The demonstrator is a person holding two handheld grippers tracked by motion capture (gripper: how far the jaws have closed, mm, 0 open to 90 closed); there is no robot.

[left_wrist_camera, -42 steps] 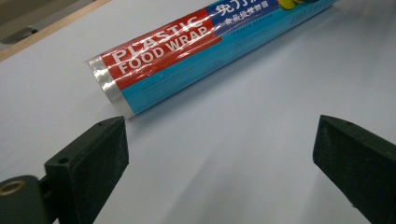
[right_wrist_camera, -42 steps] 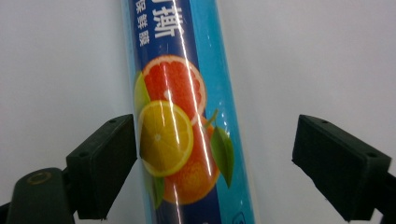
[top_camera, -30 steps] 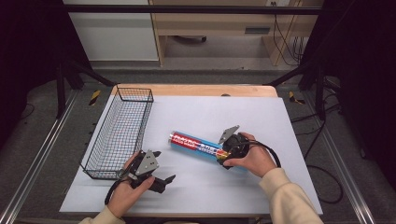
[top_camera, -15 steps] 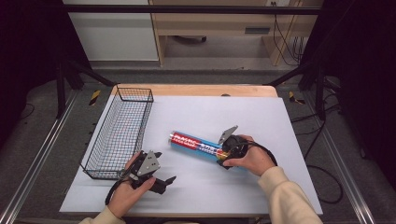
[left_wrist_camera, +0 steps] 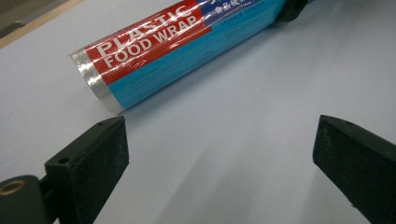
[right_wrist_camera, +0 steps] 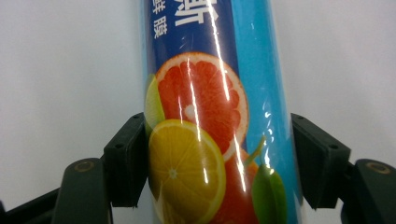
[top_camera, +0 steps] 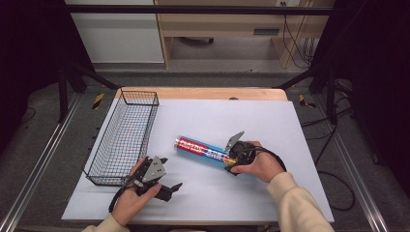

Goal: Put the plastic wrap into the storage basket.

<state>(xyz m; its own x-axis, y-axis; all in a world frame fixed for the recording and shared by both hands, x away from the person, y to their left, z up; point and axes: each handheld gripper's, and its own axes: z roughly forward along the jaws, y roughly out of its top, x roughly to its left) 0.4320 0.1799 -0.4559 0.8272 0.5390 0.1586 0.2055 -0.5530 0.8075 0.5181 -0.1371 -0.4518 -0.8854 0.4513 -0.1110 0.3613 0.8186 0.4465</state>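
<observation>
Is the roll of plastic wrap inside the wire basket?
No, the roll of plastic wrap lies flat on the white table, to the right of the wire basket, which has nothing in it.

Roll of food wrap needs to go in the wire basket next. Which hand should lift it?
Right. The right gripper has just closed its jaws on the roll of food wrap, pads against both sides. The left gripper sits open on the table, short of the roll, nearer the basket.

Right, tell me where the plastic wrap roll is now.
In the high view the plastic wrap roll lies near the table's middle, right of the wire basket, its right end between the right gripper's fingers.
</observation>
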